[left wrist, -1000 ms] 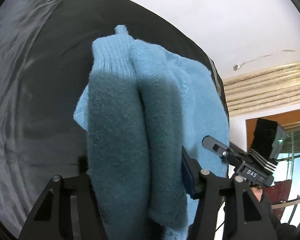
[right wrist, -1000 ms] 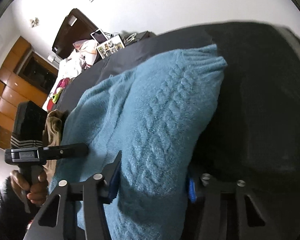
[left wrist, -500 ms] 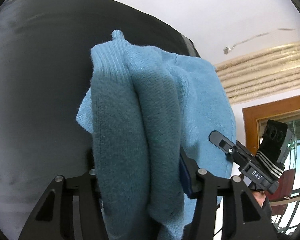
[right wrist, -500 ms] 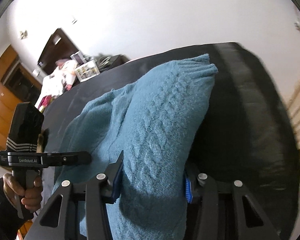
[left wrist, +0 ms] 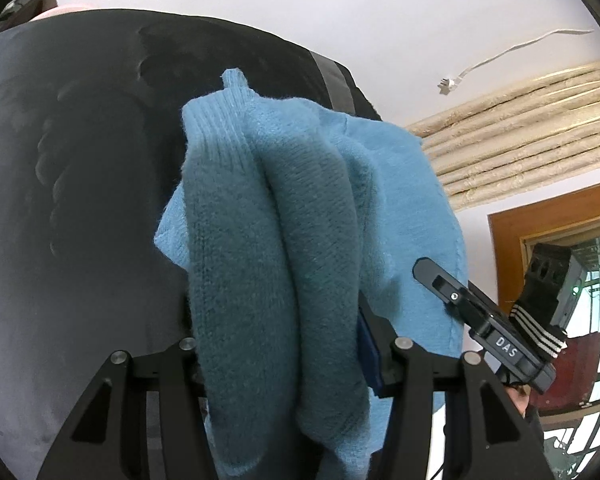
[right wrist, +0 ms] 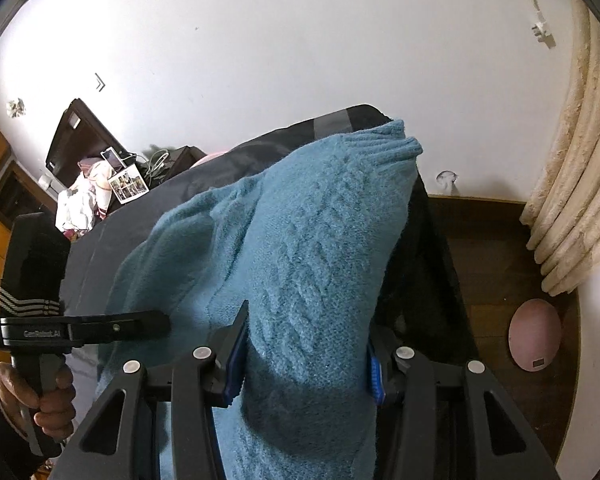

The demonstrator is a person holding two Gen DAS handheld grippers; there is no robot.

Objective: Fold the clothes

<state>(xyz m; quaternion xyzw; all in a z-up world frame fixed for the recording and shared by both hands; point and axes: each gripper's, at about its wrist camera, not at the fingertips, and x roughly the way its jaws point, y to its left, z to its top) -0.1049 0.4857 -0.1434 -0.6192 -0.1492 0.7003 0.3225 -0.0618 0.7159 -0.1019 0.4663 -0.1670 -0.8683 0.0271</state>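
A thick fold of the fuzzy blue sweater point(left wrist: 276, 280) fills the left claw point(left wrist: 284, 356) at lower centre, pinched between its pads. The right claw point(right wrist: 304, 356) likewise clamps the cable-knit, rib-cuffed sweater point(right wrist: 300, 248) above the dark bed point(left wrist: 80, 160).

Fuzzy cable-knit sweater point(right wrist: 308, 264) (probably wool) over smooth matt dark sheet point(left wrist: 80, 184).

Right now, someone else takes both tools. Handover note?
Left tool: shut on a thick bunch of the blue sweater.
Right tool: shut on another bunched part of the same sweater, cable-knit side showing.
Sweater hangs between both tools, over the dark bed cover.
Done: sweater gathered and gripped by both tools.
Left: lay it down, finish the fold, release.
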